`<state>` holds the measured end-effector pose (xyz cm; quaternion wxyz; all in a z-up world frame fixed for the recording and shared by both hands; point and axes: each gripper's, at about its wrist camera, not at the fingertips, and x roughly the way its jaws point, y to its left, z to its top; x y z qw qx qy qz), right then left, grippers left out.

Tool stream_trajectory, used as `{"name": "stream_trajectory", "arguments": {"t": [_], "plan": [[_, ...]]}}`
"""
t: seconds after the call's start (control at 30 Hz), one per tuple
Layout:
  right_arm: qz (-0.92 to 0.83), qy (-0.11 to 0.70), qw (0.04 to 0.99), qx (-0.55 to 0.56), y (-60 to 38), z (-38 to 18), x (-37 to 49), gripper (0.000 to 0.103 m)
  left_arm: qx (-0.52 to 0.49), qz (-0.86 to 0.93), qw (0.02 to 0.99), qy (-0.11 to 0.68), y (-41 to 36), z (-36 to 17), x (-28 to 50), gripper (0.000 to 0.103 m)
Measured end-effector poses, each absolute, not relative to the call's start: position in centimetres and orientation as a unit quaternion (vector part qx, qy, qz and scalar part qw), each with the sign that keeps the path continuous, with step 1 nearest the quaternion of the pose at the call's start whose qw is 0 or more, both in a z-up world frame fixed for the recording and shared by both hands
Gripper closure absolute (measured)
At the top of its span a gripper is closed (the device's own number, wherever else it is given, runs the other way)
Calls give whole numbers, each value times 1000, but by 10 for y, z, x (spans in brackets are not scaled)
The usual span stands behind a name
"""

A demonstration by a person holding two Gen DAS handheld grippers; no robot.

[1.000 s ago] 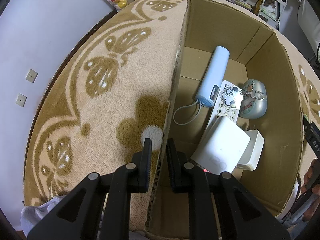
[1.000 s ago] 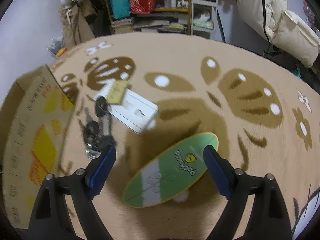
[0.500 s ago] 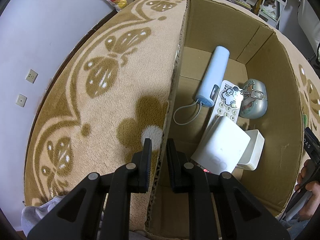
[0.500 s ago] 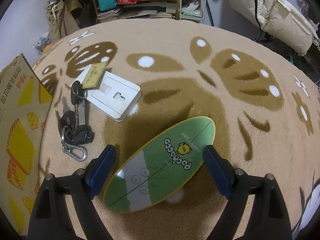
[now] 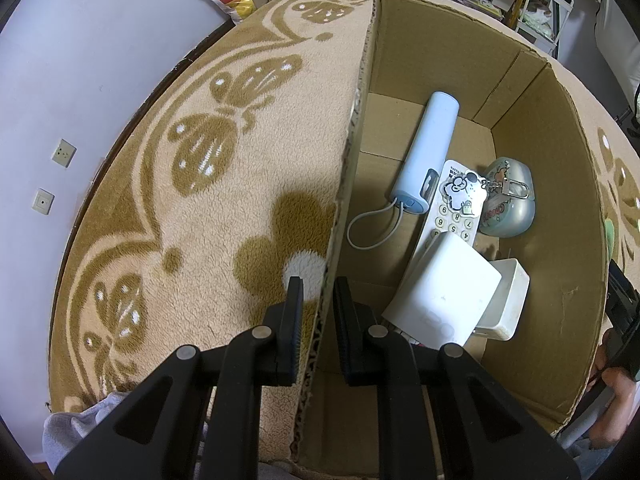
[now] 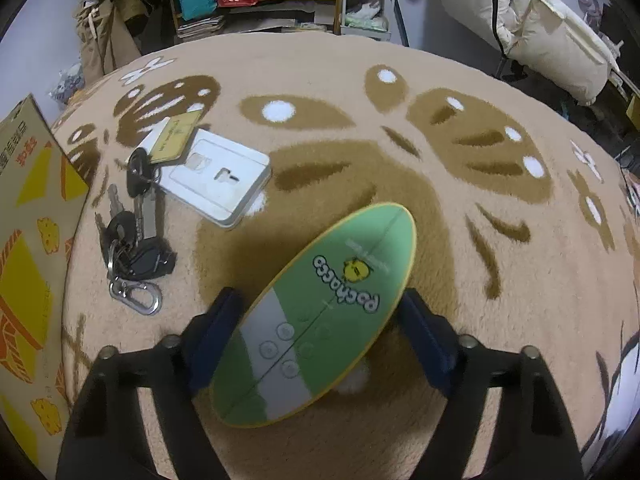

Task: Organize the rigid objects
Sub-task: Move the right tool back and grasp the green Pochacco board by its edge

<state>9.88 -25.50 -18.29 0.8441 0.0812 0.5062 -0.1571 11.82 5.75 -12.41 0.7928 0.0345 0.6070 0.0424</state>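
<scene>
Lowered right tool (image 6: 316, 316) straddles one green board (image 6: 316, 316), spread; left tool (image 5: 318, 300) pinches one box wall (image 5: 352, 152).

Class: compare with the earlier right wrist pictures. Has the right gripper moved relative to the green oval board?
Yes. The right gripper has advanced toward the green oval board, now straddling it; the keys look nearer too.

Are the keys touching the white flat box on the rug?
Touching. In the right wrist view, the bunch of keys has its tan tag and one black key head lying on the corner of the white flat box.
</scene>
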Motion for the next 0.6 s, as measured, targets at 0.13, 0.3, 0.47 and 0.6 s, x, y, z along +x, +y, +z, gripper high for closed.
{"name": "stream_trajectory", "arguments": {"t": [0.13,0.3,0.47,0.6], "plan": [[-153,502,845,105,-258,-179,96,39,35,43,793,607,57,-124,118,88],[-137,487,854,119,-259,-172,91,41,35,43,793,607,58,-124,118,88],[-123,471,863,134,-258,-160,90,41,35,42,793,607,57,-124,118,88],[-107,450,875,140,-250,-143,88,42,36,43,793,607,57,-124,118,88]]}}
